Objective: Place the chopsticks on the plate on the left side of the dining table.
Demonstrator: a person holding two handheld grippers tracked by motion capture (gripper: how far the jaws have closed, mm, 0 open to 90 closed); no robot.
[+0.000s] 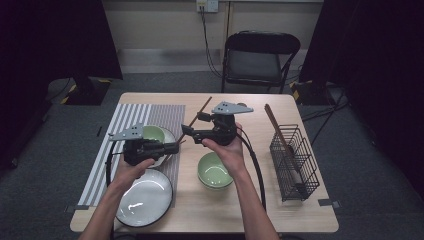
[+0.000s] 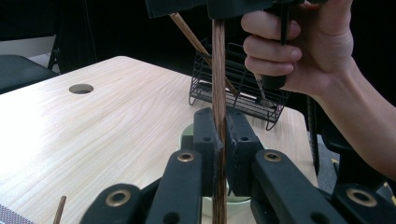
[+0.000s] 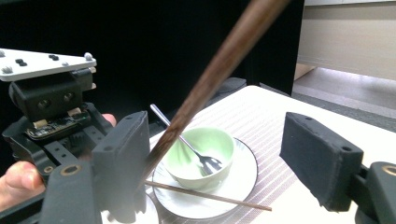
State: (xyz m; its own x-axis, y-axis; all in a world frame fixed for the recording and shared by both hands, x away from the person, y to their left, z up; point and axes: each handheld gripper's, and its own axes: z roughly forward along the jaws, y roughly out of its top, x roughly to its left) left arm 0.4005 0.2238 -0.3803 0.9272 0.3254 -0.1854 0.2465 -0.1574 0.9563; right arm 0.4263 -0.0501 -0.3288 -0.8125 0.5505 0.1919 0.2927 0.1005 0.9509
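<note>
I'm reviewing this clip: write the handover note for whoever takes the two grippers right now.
Left gripper: shut on a wooden chopstick, held above the table.
Right gripper: jaws wide open, the chopstick resting against one pad, no grip.
Things: a second chopstick lies on the saucer beside the green cup with the spoon. The wire basket at the table's right side already holds a wooden utensil. A green bowl and a plate sit near the front edge.
Done: one chopstick lifted.
Left, probably: pass it on or bin it in the basket, then fetch the second.
</note>
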